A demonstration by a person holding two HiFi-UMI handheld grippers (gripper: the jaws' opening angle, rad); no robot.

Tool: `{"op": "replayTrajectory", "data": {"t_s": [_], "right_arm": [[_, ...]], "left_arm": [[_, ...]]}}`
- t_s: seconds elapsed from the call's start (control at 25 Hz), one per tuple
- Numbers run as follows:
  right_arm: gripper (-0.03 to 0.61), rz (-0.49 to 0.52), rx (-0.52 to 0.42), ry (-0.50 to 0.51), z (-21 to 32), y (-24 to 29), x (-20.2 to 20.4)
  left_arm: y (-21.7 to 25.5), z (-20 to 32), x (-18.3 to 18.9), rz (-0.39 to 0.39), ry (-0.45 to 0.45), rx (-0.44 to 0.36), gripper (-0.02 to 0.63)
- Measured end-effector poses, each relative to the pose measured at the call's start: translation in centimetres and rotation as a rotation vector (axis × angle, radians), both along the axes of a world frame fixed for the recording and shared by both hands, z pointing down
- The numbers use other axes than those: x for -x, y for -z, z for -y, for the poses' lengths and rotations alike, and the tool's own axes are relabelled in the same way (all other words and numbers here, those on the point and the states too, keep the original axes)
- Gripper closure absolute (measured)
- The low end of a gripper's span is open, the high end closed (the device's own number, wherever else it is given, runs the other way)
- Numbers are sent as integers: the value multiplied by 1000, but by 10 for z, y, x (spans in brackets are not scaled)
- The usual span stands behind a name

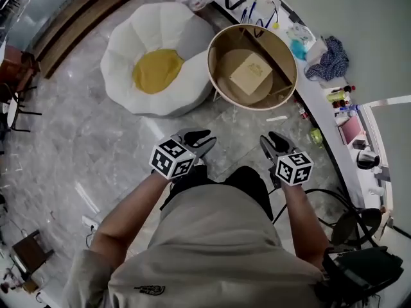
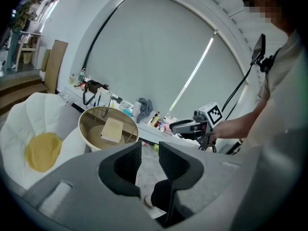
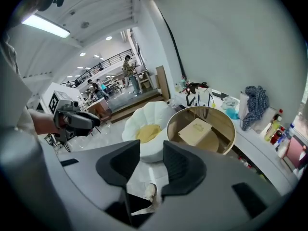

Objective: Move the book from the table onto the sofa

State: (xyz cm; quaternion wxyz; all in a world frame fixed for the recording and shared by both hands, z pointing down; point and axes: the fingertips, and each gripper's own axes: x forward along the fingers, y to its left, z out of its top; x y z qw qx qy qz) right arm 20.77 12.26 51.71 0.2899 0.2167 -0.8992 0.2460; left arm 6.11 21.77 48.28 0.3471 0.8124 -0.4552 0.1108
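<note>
Nothing of the job is done yet, as far as I can judge. The book lies flat inside the round, high-rimmed surface in the upper middle-right of the head view, and nothing is touching it. The sofa, a white petal-shaped seat with a yellow cushion at its centre, sits just to the left of that surface, in the upper left-centre, with nothing on it.

My left claw and my right claw hang side by side in the middle of the head view, below the book and well apart from it. In each claw's own view the jaws stand spread, and only floor and my shoe show in the gap, so both are empty.

All of it is left, I reckon: reach over the rim, pinch the book, lift it clear of the wall, carry it left and set it on the sofa.
</note>
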Motion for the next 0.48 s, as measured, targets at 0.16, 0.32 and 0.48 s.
{"op": "replayTrajectory", "data": {"t_s": [0.16, 0.32, 0.48], "right_arm": [[425, -34, 24, -67, 15, -7, 11], [433, -48, 46, -136, 37, -20, 8], [439, -23, 101, -208, 72, -40, 5]], "left_arm": [[-12, 27, 27, -13, -39, 13, 515], [-31, 61, 35, -36, -56, 39, 515], [-50, 99, 32, -19, -100, 69, 515]]}}
